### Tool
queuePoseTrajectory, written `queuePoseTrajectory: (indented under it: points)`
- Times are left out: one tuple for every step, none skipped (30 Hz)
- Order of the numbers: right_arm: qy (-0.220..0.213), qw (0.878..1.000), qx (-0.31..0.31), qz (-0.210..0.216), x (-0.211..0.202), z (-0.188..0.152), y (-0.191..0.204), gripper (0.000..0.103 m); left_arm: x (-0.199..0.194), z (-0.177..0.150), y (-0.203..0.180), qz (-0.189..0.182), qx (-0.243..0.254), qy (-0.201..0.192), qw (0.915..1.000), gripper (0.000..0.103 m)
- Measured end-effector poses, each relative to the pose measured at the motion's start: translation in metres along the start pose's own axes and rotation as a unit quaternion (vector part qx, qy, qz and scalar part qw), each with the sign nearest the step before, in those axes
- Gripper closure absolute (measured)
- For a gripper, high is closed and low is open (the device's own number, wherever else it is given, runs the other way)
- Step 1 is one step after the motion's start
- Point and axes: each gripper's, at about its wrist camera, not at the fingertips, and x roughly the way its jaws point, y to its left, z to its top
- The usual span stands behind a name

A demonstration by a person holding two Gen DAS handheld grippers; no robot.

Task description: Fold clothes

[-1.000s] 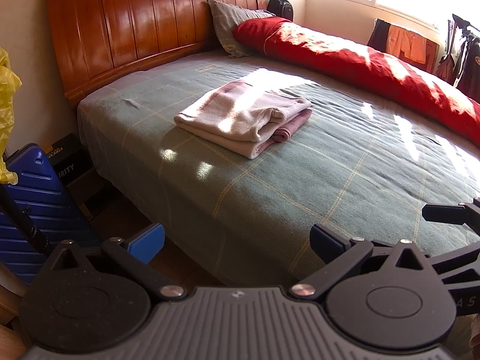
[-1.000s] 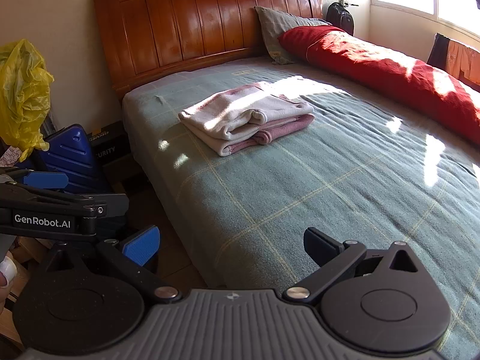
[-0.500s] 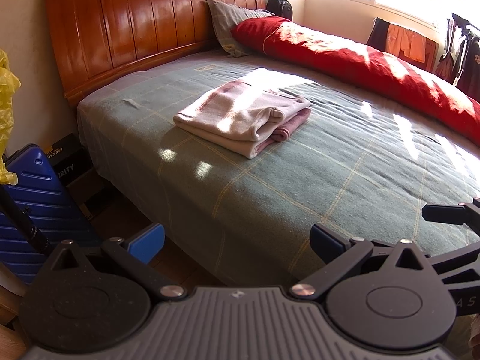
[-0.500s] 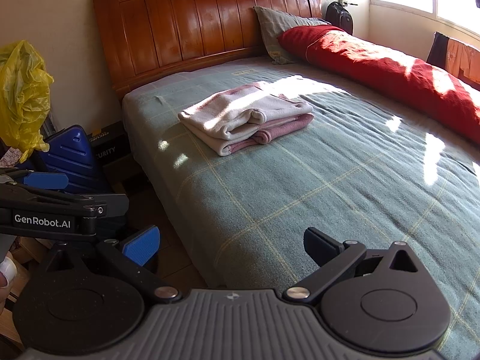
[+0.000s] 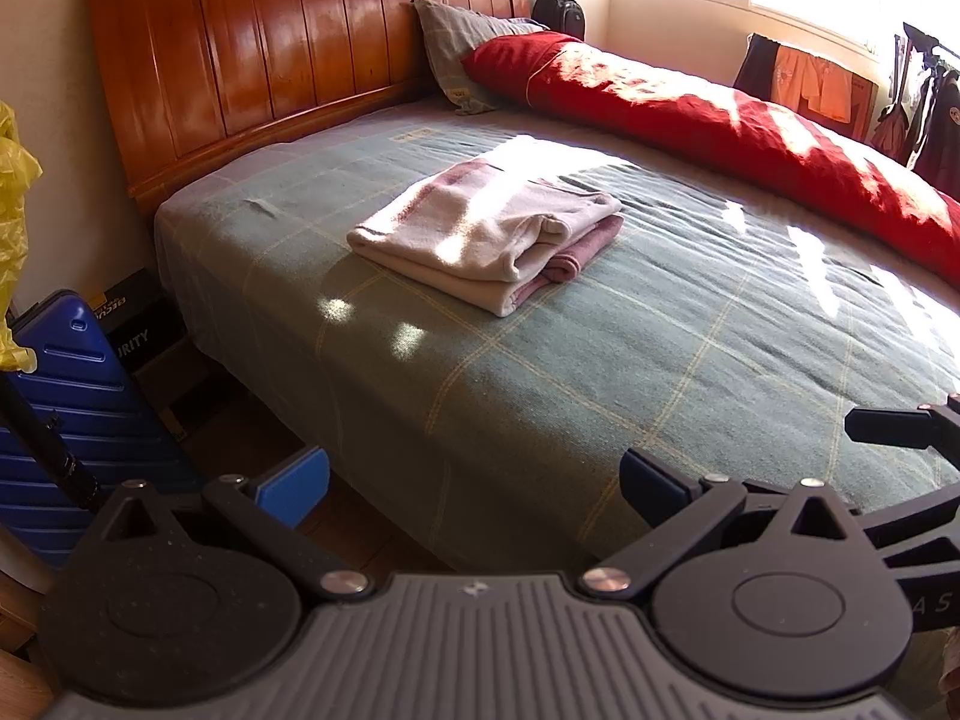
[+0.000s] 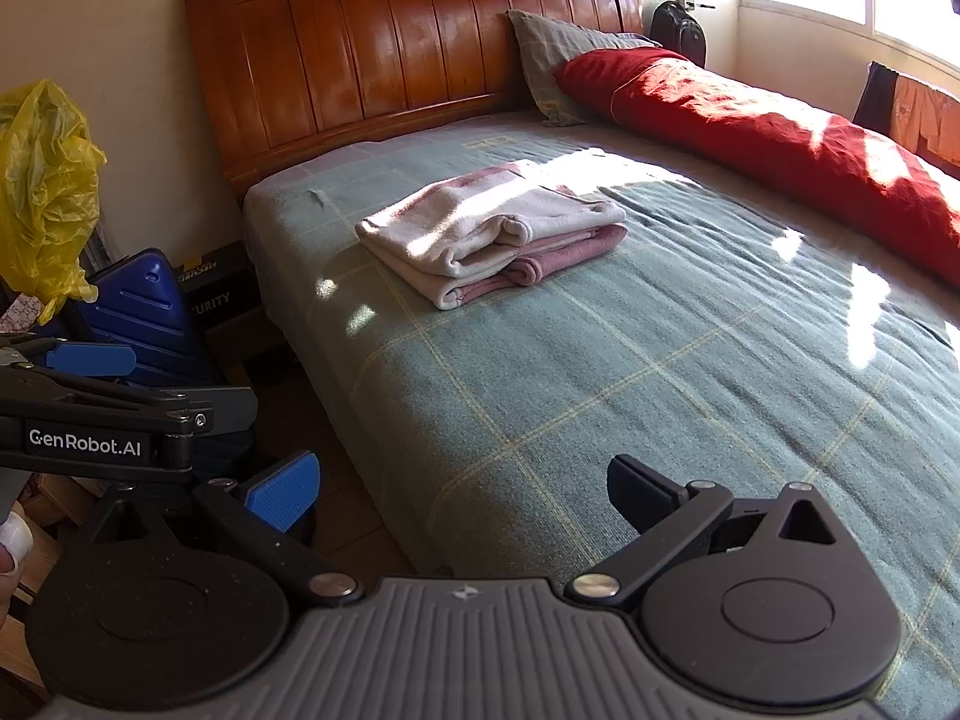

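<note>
Bed [image 5: 600,372] with green checked cover fills both views, wooden headboard [image 5: 288,60] behind, red duvet [image 5: 720,120] along far side. Folded clothes [image 5: 492,234], pale layer over pink, lie mid-bed toward headboard. Left gripper [image 5: 474,480] and right gripper [image 6: 459,483] hover level off the near bed edge, well apart from the stack, both spread wide, empty. Blue suitcase [image 5: 72,396] on floor. Readable: "GenRobot.AI" on left gripper's side in right view; "URITY" on box [image 6: 210,294].

home bedroom — bed [image 5: 600,372] | wooden headboard [image 5: 288,54] | pillow [image 6: 558,54]
</note>
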Motion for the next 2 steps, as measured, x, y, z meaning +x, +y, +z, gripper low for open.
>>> queuePoseTrajectory:
  points:
    - [0.000,1.000,0.000,0.000,0.0000,0.0000,0.0000,0.000,0.0000,0.0001,-0.0001,0.000,0.000,0.000,1.0000,0.000]
    - [0.000,1.000,0.000,0.000,0.0002,0.0002,0.0002,0.000,-0.0001,0.0002,-0.0001,0.000,0.000,0.000,1.0000,0.000]
